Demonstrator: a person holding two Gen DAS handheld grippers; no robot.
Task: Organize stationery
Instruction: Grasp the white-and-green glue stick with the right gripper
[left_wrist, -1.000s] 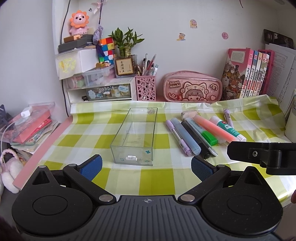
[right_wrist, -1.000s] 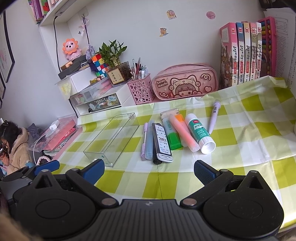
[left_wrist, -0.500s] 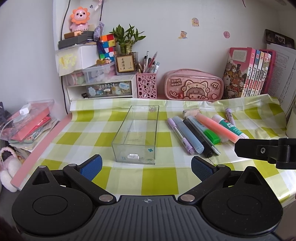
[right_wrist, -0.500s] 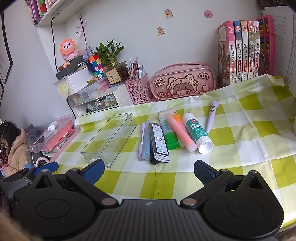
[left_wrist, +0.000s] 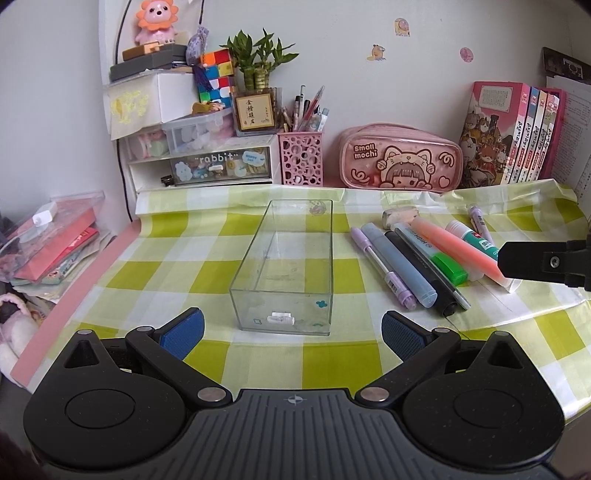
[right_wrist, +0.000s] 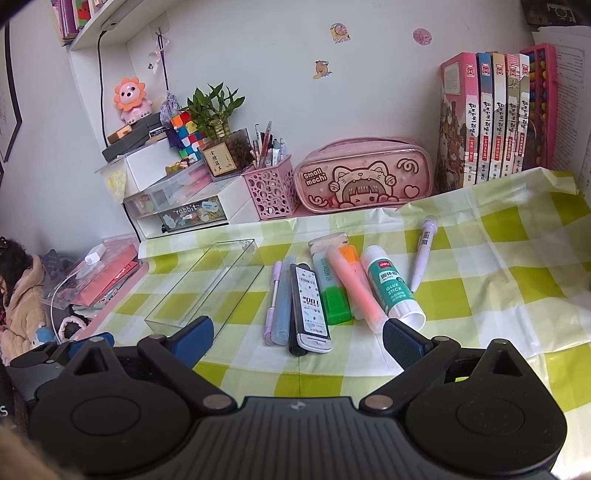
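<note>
Checked green-and-white cloth (left_wrist: 177, 273) covers the desk, with a white wall behind. At far left sit drawers (left_wrist: 207, 166), then a pink pen pot (left_wrist: 301, 158), a pink pencil case (left_wrist: 400, 160) and books (left_wrist: 513, 136). On the cloth an empty clear tray (left_wrist: 288, 266) lies left of a row of stationery: purple pen (right_wrist: 272, 295), blue marker (right_wrist: 282, 302), green highlighter (right_wrist: 330, 288), orange highlighter (right_wrist: 354, 288), glue stick (right_wrist: 391, 288).

Only the right view shows a shelf (right_wrist: 110, 22) up left (and a seated person (right_wrist: 20, 291) at the far-left edge).

Left gripper (left_wrist: 293, 328) gapes wide before the tray, empty. Right gripper (right_wrist: 298, 334) has just been closing slightly; it hangs wide over the markers' near ends, nothing pinched.
</note>
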